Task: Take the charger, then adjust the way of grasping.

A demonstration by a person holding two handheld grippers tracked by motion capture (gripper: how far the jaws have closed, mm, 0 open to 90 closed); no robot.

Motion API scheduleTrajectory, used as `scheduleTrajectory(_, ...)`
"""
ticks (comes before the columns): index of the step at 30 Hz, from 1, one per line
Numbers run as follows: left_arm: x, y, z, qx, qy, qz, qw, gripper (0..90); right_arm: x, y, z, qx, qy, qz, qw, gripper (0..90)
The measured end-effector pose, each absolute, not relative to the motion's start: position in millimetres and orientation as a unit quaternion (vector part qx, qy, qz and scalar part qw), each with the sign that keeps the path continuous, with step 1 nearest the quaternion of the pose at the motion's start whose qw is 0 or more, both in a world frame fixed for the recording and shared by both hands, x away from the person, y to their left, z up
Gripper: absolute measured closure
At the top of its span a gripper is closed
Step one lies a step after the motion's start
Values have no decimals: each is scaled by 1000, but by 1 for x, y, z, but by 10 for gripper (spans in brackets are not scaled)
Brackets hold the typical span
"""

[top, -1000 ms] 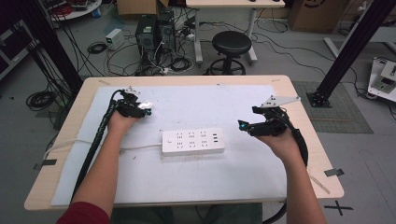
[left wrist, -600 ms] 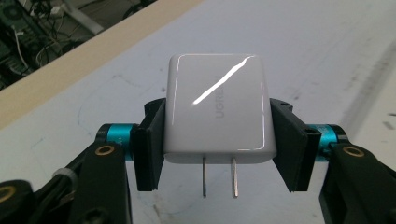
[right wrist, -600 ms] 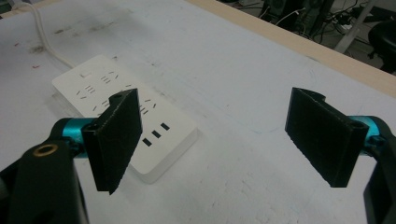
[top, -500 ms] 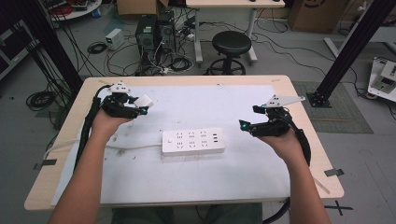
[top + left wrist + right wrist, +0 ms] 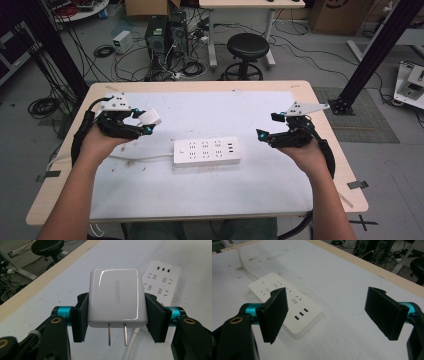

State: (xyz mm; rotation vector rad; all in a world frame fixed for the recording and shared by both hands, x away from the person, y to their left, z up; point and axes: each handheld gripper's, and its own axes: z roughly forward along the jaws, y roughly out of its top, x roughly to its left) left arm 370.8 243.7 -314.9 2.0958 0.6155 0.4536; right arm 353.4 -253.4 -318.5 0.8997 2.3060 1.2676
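Observation:
A white power strip [image 5: 206, 151] lies flat in the middle of the white mat, its cord [image 5: 140, 158] running off to the left. My left gripper [image 5: 146, 123] is lifted left of the strip and shut on a white UGREEN charger [image 5: 115, 298], whose two prongs [image 5: 117, 333] point back toward the camera. Beyond the charger I see the power strip [image 5: 160, 281]. My right gripper [image 5: 266, 126] hovers to the right of the strip, open and empty. Between its wide-apart jaws lies the power strip [image 5: 285, 306], USB ports nearest.
The white mat [image 5: 210, 200] covers most of the wooden table [image 5: 330, 150]. Behind the table stand a black stool [image 5: 247, 52], computer towers [image 5: 162, 35] and loose floor cables. A black post [image 5: 372, 55] rises at the right.
My left gripper has swung left and nearer, lifting the charger off the mat. The right gripper has stayed in place, open.

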Motion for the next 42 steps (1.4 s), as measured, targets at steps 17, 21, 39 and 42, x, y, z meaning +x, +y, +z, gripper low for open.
scheduleTrajectory(17, 373, 233, -326, 851, 223, 170, 444, 425, 365, -243, -316, 316, 823, 444, 161, 192)
scheduleTrajectory(21, 371, 220, -329, 857, 202, 171, 442, 425, 365, -240, -314, 313, 826, 443, 152, 192)
scheduleTrajectory(39, 365, 166, -349, 861, 125, 151, 469, 425, 369, -195, -318, 292, 851, 427, 93, 192)
scheduleTrajectory(42, 365, 166, -349, 861, 125, 151, 469, 425, 369, -192, -319, 291, 852, 425, 91, 192)
